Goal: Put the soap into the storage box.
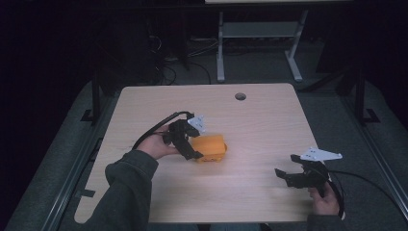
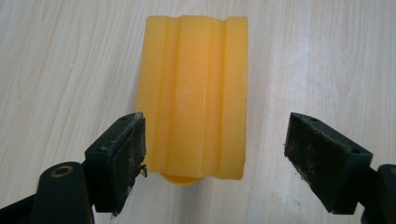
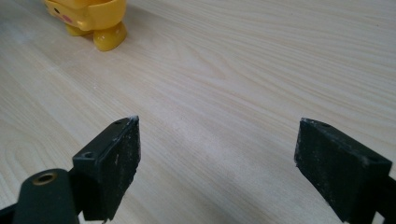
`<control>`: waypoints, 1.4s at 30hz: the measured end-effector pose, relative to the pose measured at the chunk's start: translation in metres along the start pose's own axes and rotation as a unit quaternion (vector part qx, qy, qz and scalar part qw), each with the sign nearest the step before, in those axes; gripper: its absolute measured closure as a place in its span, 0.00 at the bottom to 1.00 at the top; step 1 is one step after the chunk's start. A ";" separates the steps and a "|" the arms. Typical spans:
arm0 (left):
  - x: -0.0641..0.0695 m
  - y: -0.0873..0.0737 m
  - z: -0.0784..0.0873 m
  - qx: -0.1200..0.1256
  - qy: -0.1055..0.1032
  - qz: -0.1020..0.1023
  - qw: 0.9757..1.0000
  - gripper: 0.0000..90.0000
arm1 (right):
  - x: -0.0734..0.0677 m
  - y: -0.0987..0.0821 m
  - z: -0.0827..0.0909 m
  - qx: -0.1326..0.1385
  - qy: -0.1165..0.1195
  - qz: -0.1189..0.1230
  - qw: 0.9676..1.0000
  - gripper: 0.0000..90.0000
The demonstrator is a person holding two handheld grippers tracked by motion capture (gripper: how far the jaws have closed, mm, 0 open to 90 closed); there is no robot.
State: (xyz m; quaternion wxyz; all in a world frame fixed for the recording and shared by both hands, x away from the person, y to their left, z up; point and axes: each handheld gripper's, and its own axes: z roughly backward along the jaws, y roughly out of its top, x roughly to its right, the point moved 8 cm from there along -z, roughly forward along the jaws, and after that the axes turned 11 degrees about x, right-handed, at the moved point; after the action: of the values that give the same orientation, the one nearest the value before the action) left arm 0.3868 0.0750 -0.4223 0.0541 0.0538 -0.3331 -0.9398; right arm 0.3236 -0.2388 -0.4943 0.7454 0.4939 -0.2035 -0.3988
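Yellow toy (image 2: 194, 95) is lying on the desk (image 1: 260, 120), left of centre, ridged side facing up. Left claw (image 2: 212, 156) is straddling its near end, jaws wide: one pad touching or just beside the toy's edge, the other standing clear. Risk as I read it: closing off-centre is likely pushing the toy sideways or twisting it out, since the plastic looks smooth. Right claw (image 1: 294, 174) is hovering near the right edge, jaws wide, holding nothing, well apart from the toy. Nothing is blocking the grasp.
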 end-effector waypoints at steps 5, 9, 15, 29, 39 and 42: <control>0.003 -0.001 0.003 0.005 0.002 0.000 1.000 0.22 | 0.000 0.000 0.000 0.001 -0.002 -0.001 1.000 0.15; 0.005 -0.003 0.005 0.010 0.003 0.001 1.000 0.22 | 0.000 0.000 0.000 0.000 -0.003 -0.002 1.000 0.15; 0.009 -0.007 0.008 0.013 0.006 0.004 1.000 0.22 | 0.001 -0.001 0.000 -0.002 -0.005 -0.004 1.000 0.15; 0.021 -0.016 0.020 0.023 0.014 0.003 1.000 0.22 | 0.002 -0.001 0.000 -0.002 -0.010 -0.004 1.000 0.15; 0.033 -0.036 0.030 0.031 0.024 0.010 0.999 0.22 | 0.003 -0.002 0.001 -0.004 -0.013 -0.003 1.000 0.15; 0.037 -0.044 0.033 0.035 0.030 0.016 0.999 0.22 | 0.003 -0.002 0.001 -0.006 -0.012 -0.003 1.000 0.16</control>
State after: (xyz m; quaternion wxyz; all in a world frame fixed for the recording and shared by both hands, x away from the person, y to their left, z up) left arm 0.3424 0.1244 -0.4272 0.0775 0.0783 -0.3646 -0.9246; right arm 0.3238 -0.2417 -0.4964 0.7445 0.4855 -0.2087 -0.4079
